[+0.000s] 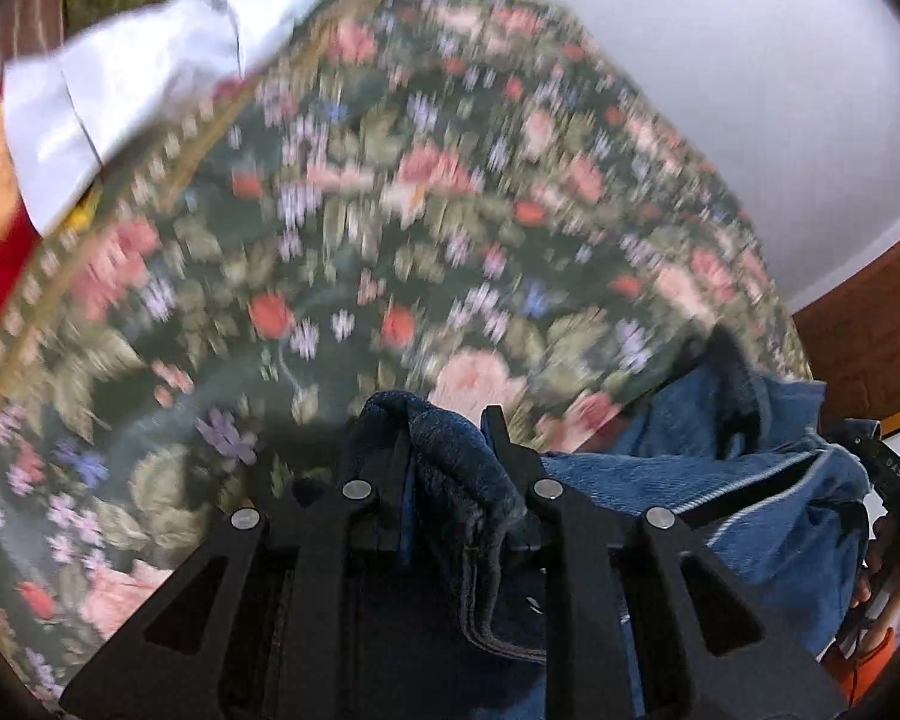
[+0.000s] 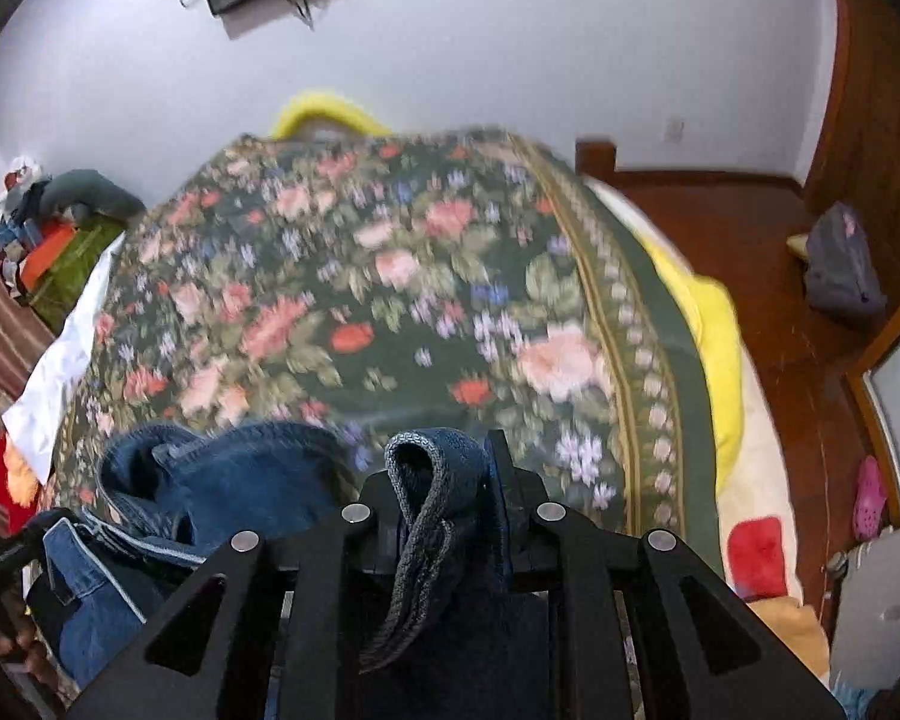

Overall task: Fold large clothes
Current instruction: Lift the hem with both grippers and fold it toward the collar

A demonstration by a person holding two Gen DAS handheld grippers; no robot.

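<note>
While both views are smeared with motion blur over the floral bedspread (image 1: 390,210), the denim stays sharp: the left hand-held gripper (image 1: 444,426) is clenched on a dark, folded edge of the blue jeans (image 1: 750,480), which bunches up between its black fingers at 6 o'clock in the left wrist view. From that pinch the paler denim trails away toward 4 o'clock, where a seam with light stitching hangs just beside the other tool. In the right wrist view, the right hand-held gripper (image 2: 444,450) is likewise clamped on a doubled hem of the jeans (image 2: 222,480), the looped edge rising between its fingers at 6 o'clock, and the rest of the garment sags toward 8 o'clock. The jeans hang between the two tools, above the near edge of the bedspread (image 2: 390,276). A white cloth (image 1: 120,96) lies at 10 o'clock on the bed's far side, and a yellow blanket (image 2: 714,348) shows at 3 o'clock along the bed edge.
</note>
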